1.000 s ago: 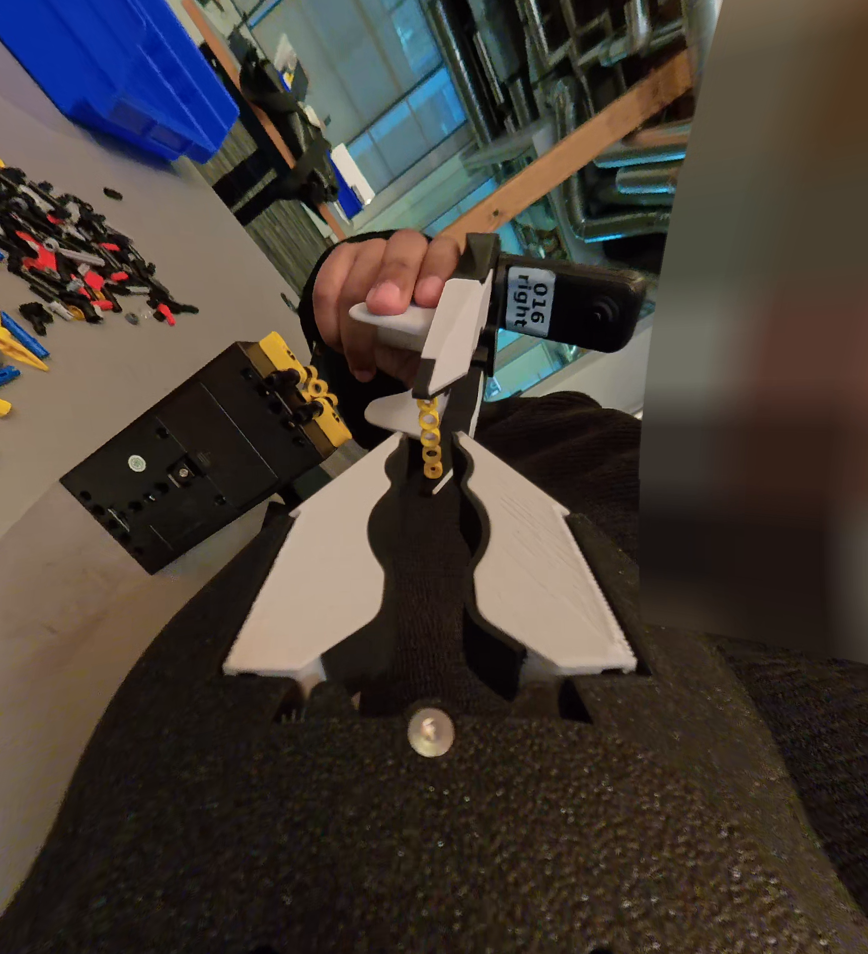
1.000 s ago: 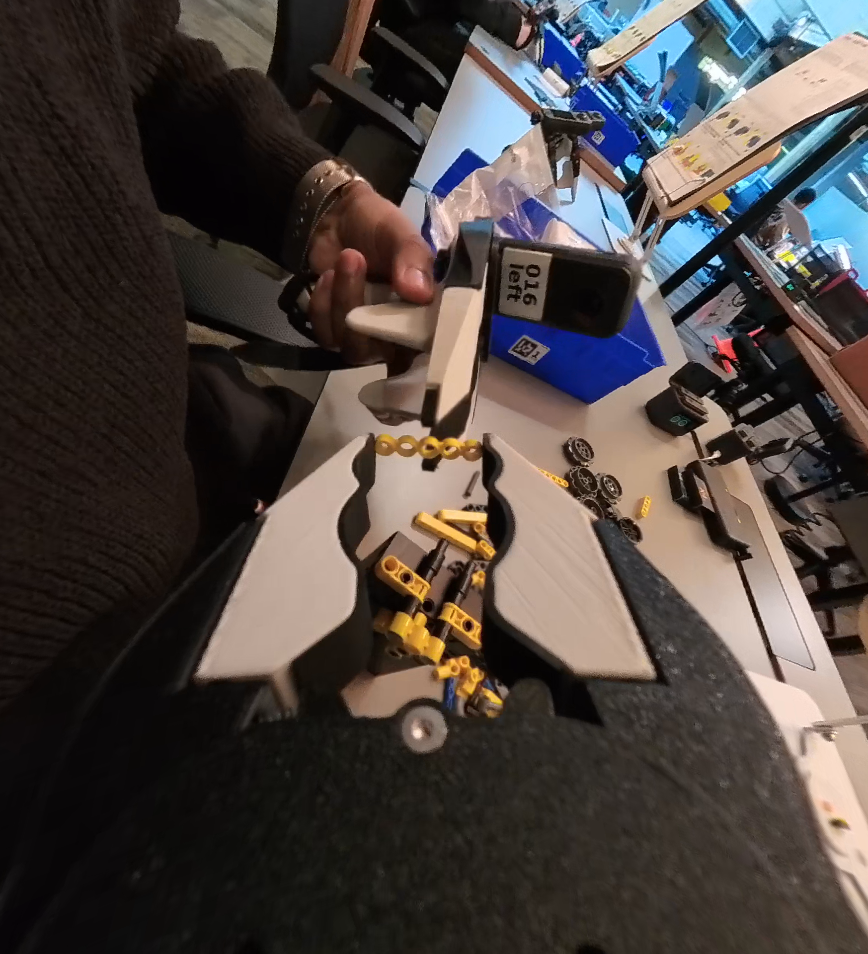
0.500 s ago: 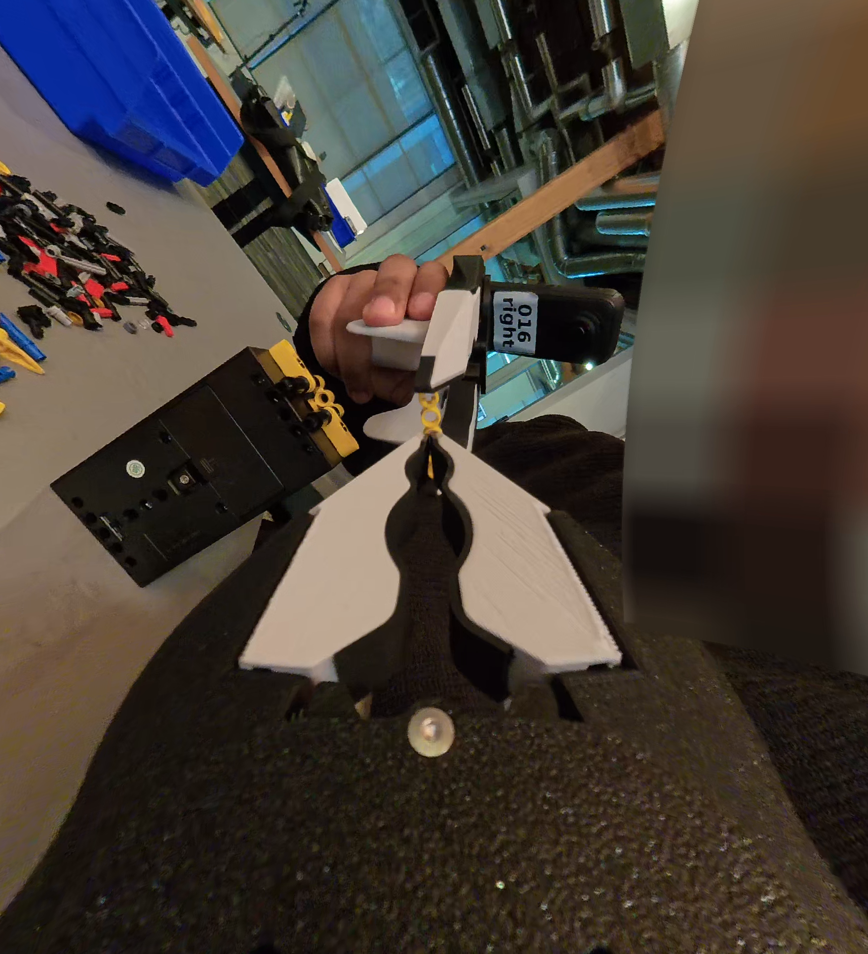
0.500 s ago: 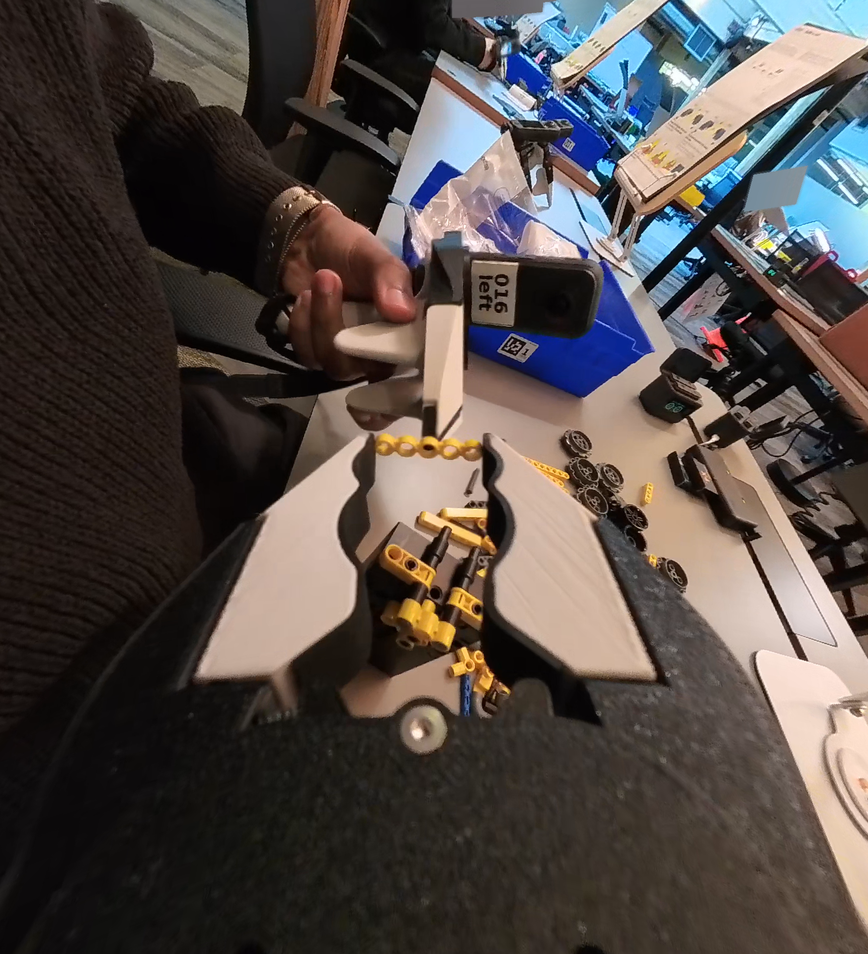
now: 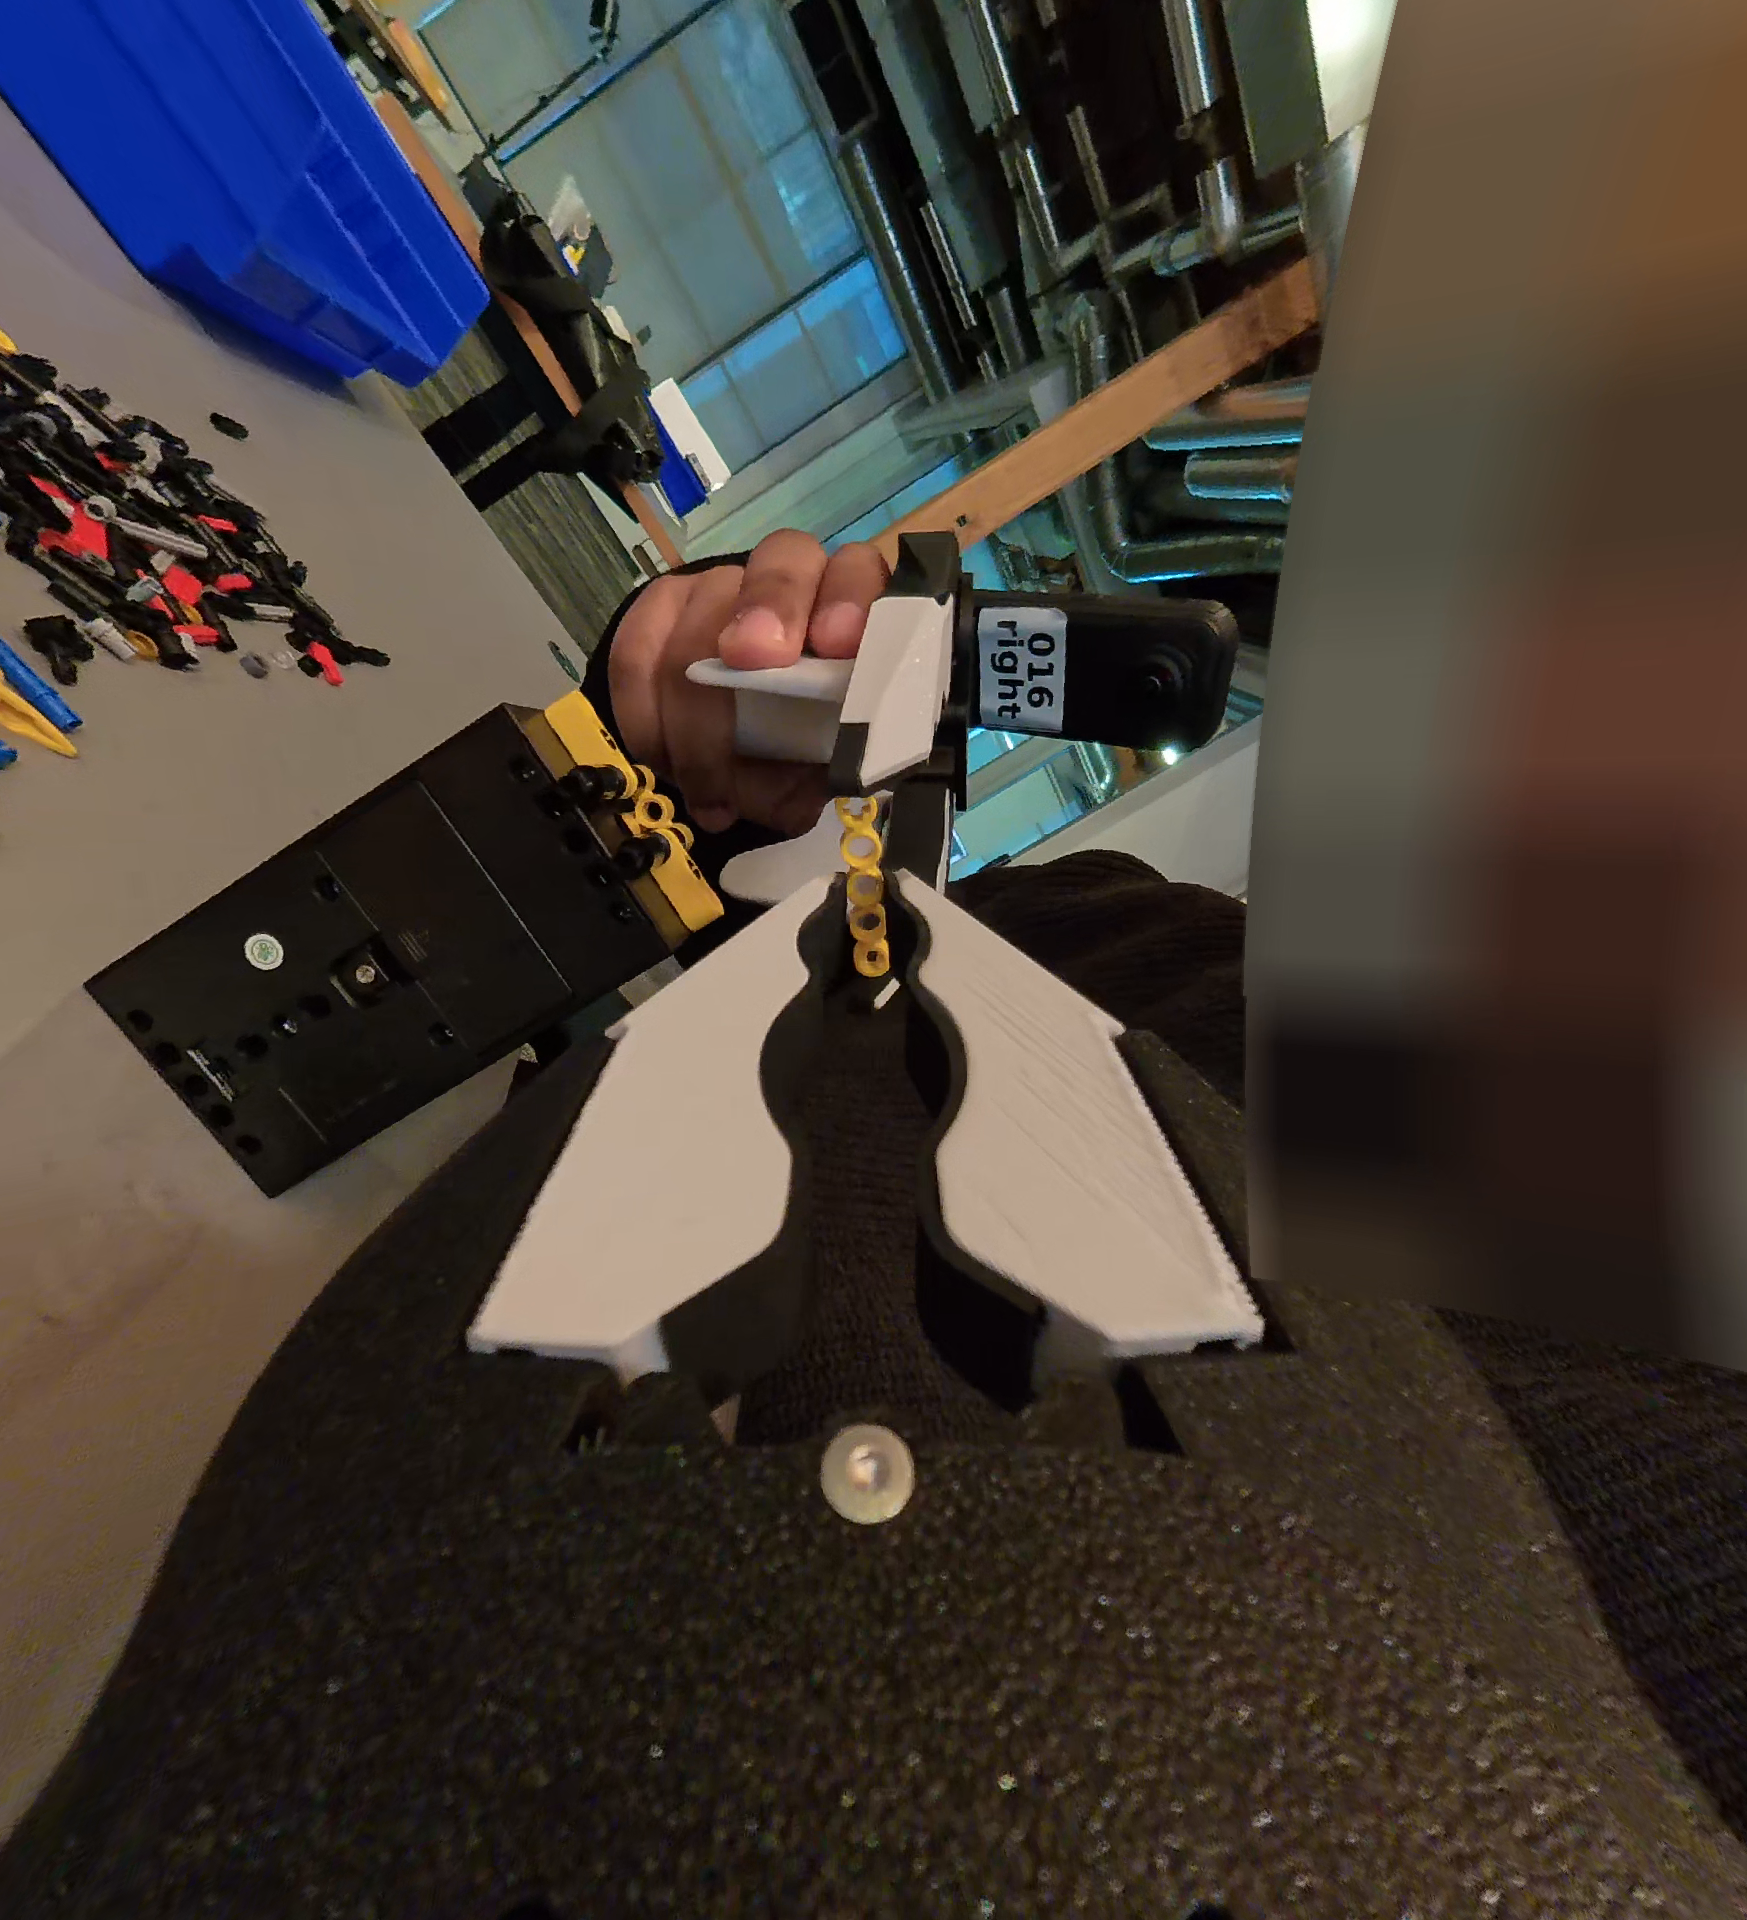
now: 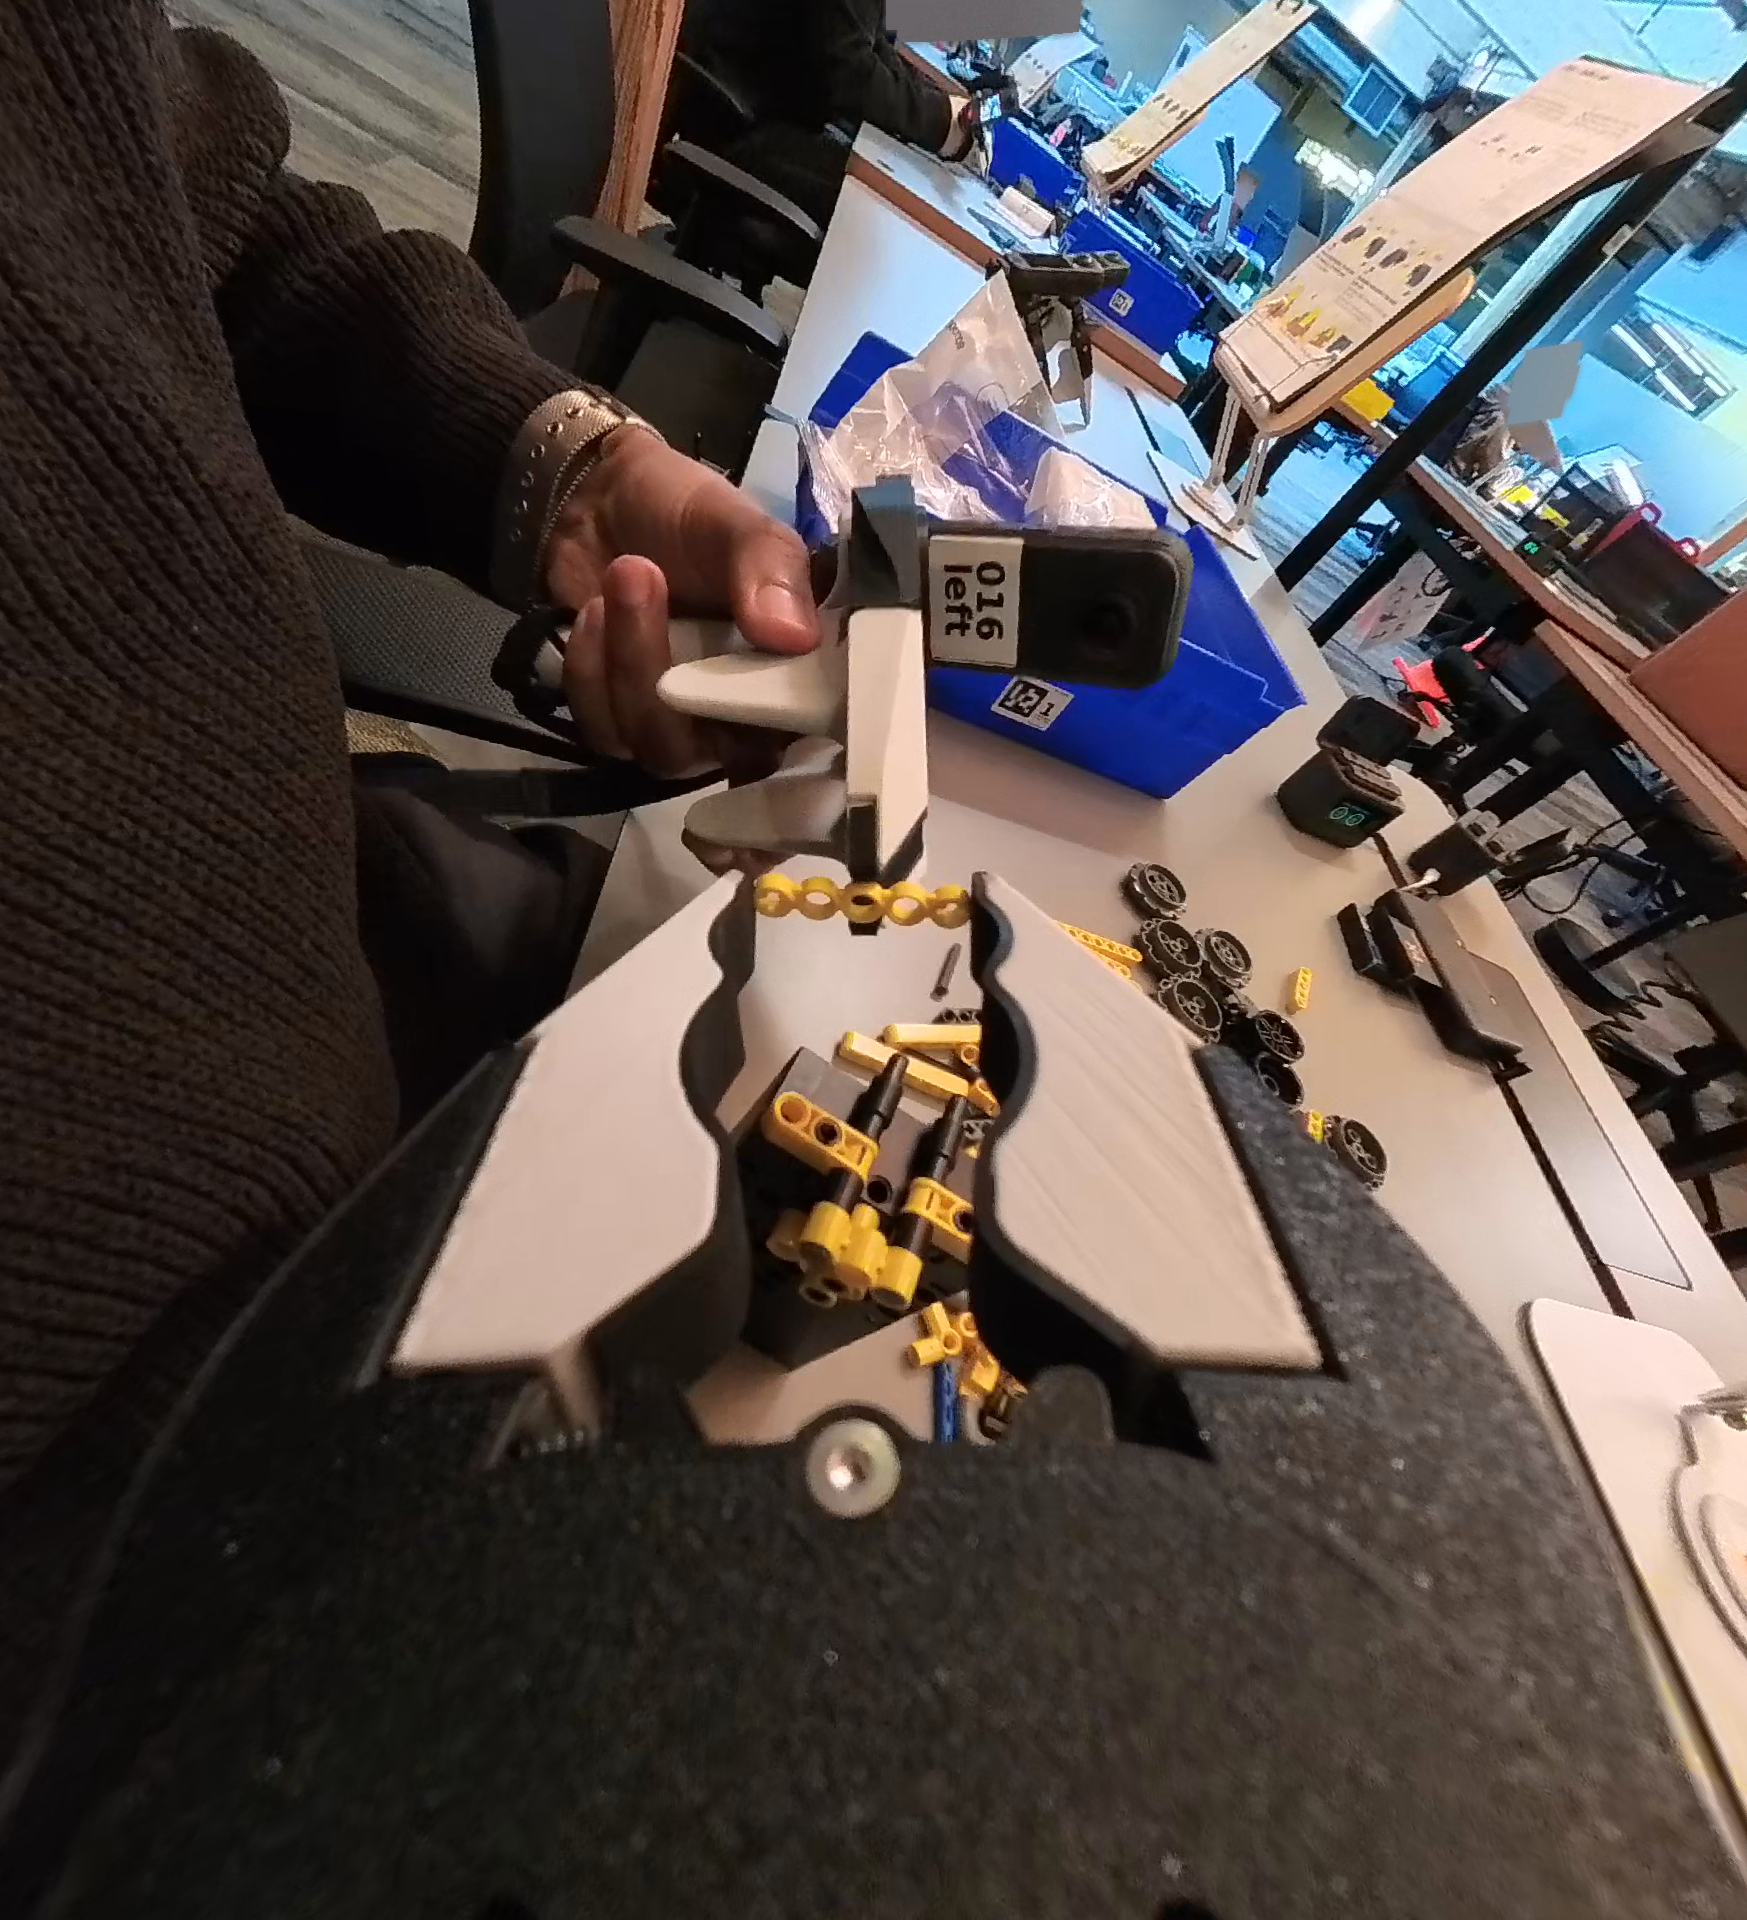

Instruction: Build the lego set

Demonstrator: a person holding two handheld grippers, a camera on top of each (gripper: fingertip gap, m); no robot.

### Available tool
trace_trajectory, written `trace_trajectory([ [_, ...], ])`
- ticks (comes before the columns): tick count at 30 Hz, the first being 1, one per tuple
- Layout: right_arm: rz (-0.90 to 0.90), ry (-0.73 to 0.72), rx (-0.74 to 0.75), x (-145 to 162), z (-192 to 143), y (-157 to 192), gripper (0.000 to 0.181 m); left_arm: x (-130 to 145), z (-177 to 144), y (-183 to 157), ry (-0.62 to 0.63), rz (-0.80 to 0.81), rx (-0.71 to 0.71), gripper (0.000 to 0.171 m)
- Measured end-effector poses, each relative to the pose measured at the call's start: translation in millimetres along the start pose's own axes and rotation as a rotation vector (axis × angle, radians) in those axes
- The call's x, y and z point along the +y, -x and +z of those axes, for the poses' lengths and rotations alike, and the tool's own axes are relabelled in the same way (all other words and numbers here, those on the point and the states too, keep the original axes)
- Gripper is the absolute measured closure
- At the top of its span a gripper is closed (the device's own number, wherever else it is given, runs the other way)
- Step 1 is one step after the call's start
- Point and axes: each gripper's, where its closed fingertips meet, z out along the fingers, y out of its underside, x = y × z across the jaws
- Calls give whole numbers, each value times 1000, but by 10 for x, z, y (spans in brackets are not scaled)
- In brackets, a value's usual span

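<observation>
a yellow holed beam (image 5: 864,896) hangs in the air above the grey table (image 5: 225,810), its middle pinched between the clenched tips of the left gripper (image 5: 862,902). the right gripper (image 6: 864,902) grasps the same beam lengthwise, tip to tip. beneath sits a black block with yellow parts (image 5: 401,935), beside scattered small pieces (image 5: 100,540).

I count one yellow holed beam (image 6: 861,900), one black block (image 5: 401,956), two blue bins (image 6: 1139,696), nine or so black wheels (image 6: 1201,961), and my two claws (image 5: 867,883).
</observation>
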Motion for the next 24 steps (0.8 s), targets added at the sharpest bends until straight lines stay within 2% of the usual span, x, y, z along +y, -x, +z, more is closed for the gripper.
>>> trace_trajectory([
  [10,1,-3,15,34,15,-19,141,-6,-7,37,9,20,-20,166],
  [15,29,26,100,86,-24,-159,137,-137,-54,105,-30,-6,-31,167],
  [17,74,30,166,113,-106,-238,122,-203,-106,165,-36,-27,-41,167],
  [24,389,29,216,429,-316,-177,111,-168,-69,441,57,-171,-39,166],
])
